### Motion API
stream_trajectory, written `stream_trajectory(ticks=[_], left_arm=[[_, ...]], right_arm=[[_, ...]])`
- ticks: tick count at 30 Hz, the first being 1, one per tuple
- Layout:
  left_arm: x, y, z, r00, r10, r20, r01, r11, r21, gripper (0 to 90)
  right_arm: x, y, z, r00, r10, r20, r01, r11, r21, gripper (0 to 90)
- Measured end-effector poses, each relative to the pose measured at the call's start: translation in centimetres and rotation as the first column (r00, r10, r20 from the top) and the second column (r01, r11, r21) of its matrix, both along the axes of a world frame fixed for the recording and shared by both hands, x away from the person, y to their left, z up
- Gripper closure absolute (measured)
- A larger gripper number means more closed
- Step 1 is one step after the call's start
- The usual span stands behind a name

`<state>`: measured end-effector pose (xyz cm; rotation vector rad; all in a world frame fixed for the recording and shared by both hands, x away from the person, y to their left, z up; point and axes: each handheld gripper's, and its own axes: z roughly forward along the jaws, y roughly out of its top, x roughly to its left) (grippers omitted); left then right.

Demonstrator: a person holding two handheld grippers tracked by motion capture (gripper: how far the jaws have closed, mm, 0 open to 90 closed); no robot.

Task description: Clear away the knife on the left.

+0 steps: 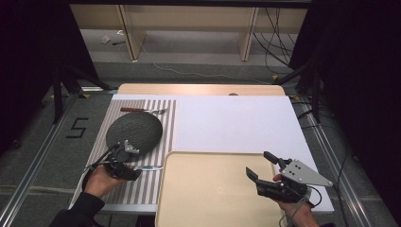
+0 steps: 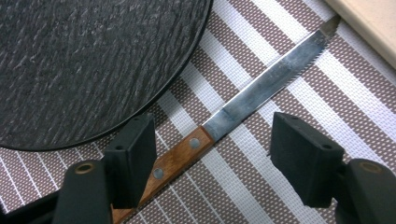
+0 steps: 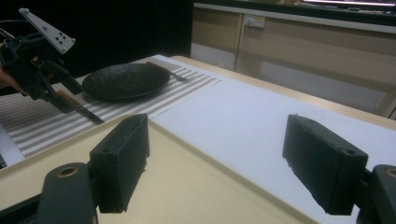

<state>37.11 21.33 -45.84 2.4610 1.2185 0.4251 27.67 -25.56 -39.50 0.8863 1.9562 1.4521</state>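
So the left gripper [image 2: 212, 154] is right down over the knife [image 2: 224, 116], jaws apart. The wooden handle runs under the left jaw and the blade angles out through the gap, pads not pressing it as far as I can see. The knife lies flat on the striped placemat [image 2: 327, 102], just beside the dark plate [image 2: 93, 60], tip near the beige tray [image 1: 213, 189]. Right gripper [image 1: 261, 164] hovers over that tray, jaws wide, nothing in them. Further back there's a fork [image 1: 142, 110] past the plate.
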Motion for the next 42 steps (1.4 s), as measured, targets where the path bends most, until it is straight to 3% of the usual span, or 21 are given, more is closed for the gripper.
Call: stream_trajectory(ticks=[14, 20, 35, 39, 40, 41, 42], left_arm=[[1.2, 0.7, -0.4, 0.9969, 0.021, -0.076, -0.023, 0.9995, -0.023, 40.8], [1.5, 0.6, -0.5, 0.994, 0.007, -0.109, -0.01, 0.9998, -0.02, 43.7], [1.9, 1.1, -0.6, 0.9809, 0.037, -0.191, -0.042, 0.9989, -0.022, 55.3], [1.7, 0.9, -0.5, 0.979, 0.021, -0.203, -0.022, 0.9998, 0.001, 58.5], [3.0, 1.8, 0.0, 0.9815, -0.151, -0.118, 0.167, 0.9762, 0.139, 59.2], [1.9, 1.1, -0.4, 0.9779, -0.031, -0.207, 0.037, 0.9991, 0.022, 59.5], [2.0, 1.2, -0.4, 0.9764, -0.052, -0.21, 0.059, 0.9978, 0.03, 60.0]], right_arm=[[0.0, 0.0, 0.0, 1.0, 0.0, 0.001, 0.0, 1.0, -0.004, 24.0], [0.0, 0.0, 0.0, 1.0, -0.002, -0.001, 0.002, 1.0, -0.004, 24.0], [0.0, 0.0, 0.0, 1.0, -0.003, 0.001, 0.003, 1.0, -0.005, 24.4], [0.0, 0.0, 0.0, 1.0, -0.002, 0.003, 0.002, 1.0, -0.007, 24.4], [0.0, 0.0, 0.0, 1.0, -0.003, 0.002, 0.003, 1.0, -0.007, 24.4], [0.0, 0.0, 0.0, 1.0, -0.003, 0.002, 0.003, 1.0, -0.007, 24.4], [0.0, 0.0, 0.0, 1.0, -0.003, 0.001, 0.003, 1.0, -0.006, 24.4]])
